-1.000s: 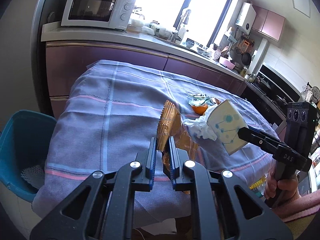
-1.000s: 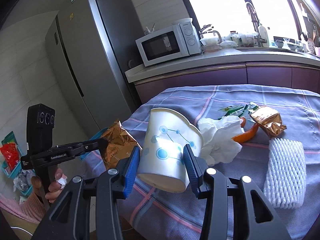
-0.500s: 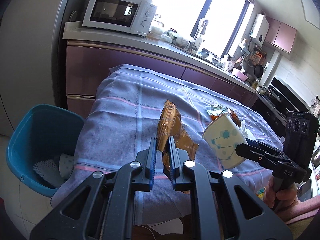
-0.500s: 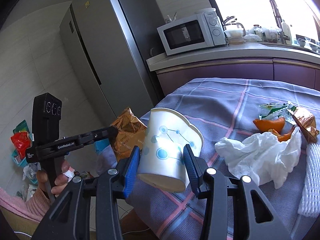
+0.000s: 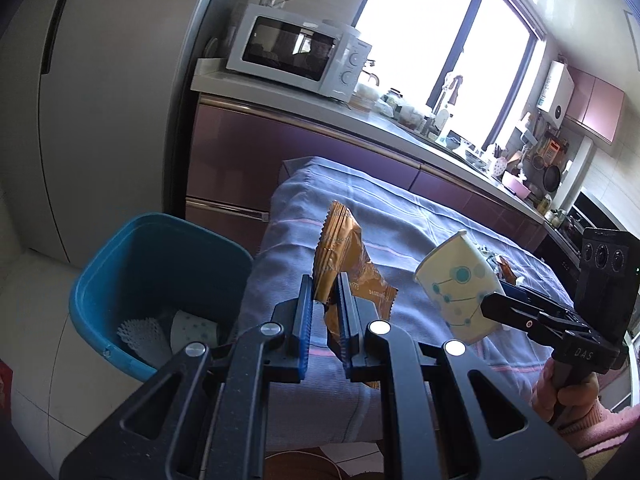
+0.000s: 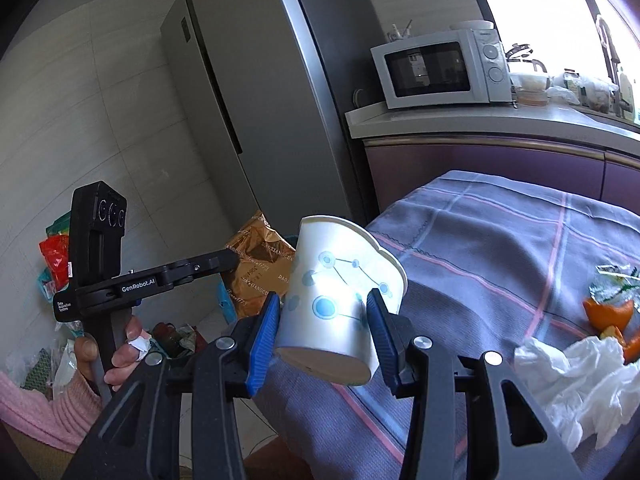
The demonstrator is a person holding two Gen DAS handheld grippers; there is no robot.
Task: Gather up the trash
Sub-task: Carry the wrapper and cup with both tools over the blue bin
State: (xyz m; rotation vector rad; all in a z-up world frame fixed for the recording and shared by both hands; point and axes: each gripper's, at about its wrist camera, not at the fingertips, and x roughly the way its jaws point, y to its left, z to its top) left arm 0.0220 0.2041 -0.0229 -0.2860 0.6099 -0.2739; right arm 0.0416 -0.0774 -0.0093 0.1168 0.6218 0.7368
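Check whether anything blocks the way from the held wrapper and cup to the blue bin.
Nothing visible does. The blue bin stands open-topped on the floor beside the table's end, holding only some trash at its bottom. The left gripper holds the wrapper and the right gripper the paper cup.

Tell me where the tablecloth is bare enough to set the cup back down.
Bare cloth runs along the table's near-bin end, between the counter-side edge and the pink stripes. The far end is crowded: white tissue, orange peel and a clear wrapper. The blue bin stands beside the table's end.
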